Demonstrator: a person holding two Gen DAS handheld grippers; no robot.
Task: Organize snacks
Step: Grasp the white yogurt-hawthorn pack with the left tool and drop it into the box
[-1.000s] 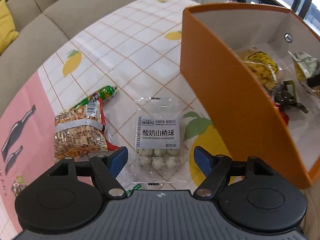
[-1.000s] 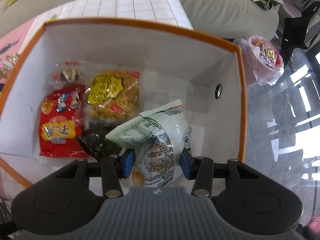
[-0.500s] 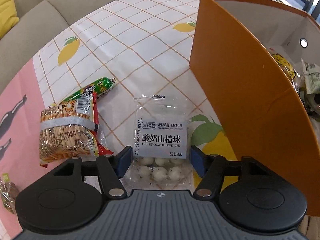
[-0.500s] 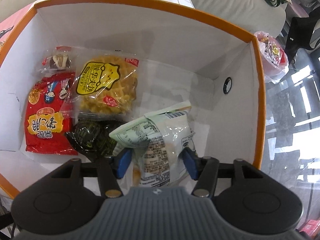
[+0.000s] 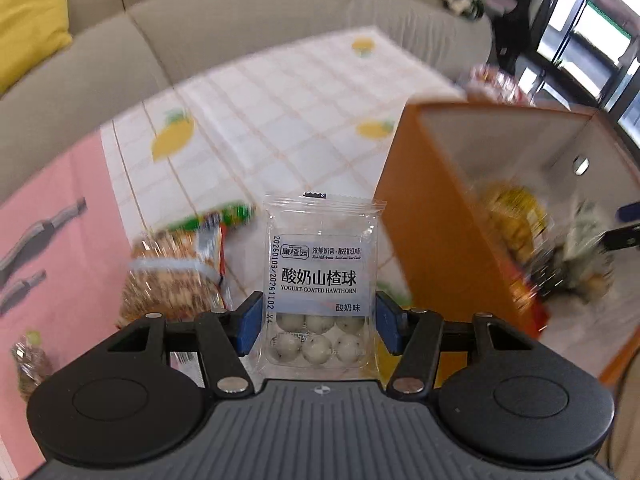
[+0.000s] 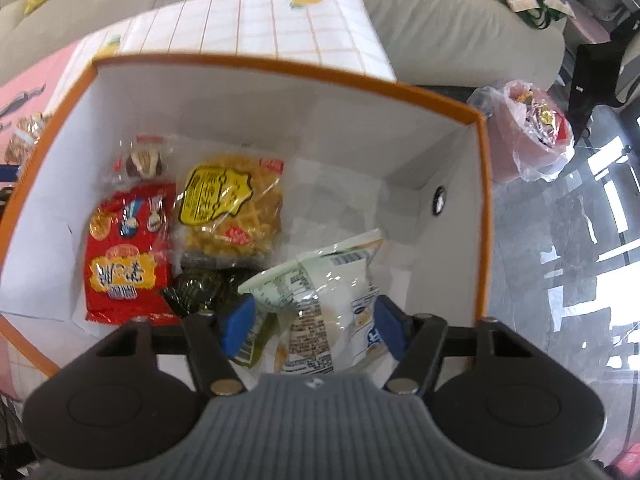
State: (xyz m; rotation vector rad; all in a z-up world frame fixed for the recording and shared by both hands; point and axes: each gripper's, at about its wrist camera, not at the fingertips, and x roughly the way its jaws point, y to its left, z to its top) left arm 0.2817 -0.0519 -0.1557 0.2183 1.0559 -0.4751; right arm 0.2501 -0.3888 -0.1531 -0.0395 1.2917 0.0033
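Note:
In the left wrist view, a clear packet of yogurt-coated hawthorn balls (image 5: 320,272) stands upright between the blue pads of my left gripper (image 5: 318,328). Its jaws are closing and the pads press on both side edges, holding the packet above the tablecloth. The orange box (image 5: 432,216) is just to its right. My right gripper (image 6: 312,328) hangs inside the orange box (image 6: 280,66). Its jaws are closing a little around a white-green snack packet (image 6: 320,280) that rests on the box floor, and the pads do not clamp it.
The box also holds a red packet (image 6: 124,268), a yellow waffle packet (image 6: 228,204), a dark green packet (image 6: 200,288) and a small clear one (image 6: 142,158). A cracker packet (image 5: 172,276) and a green sausage stick (image 5: 216,216) lie on the lemon tablecloth (image 5: 280,120). A pink bag (image 6: 532,128) stands beyond the box.
My left jaws closed onto the hawthorn packet and raised it off the table. My right jaws stand wider than a second ago, with the white-green packet loose between them.

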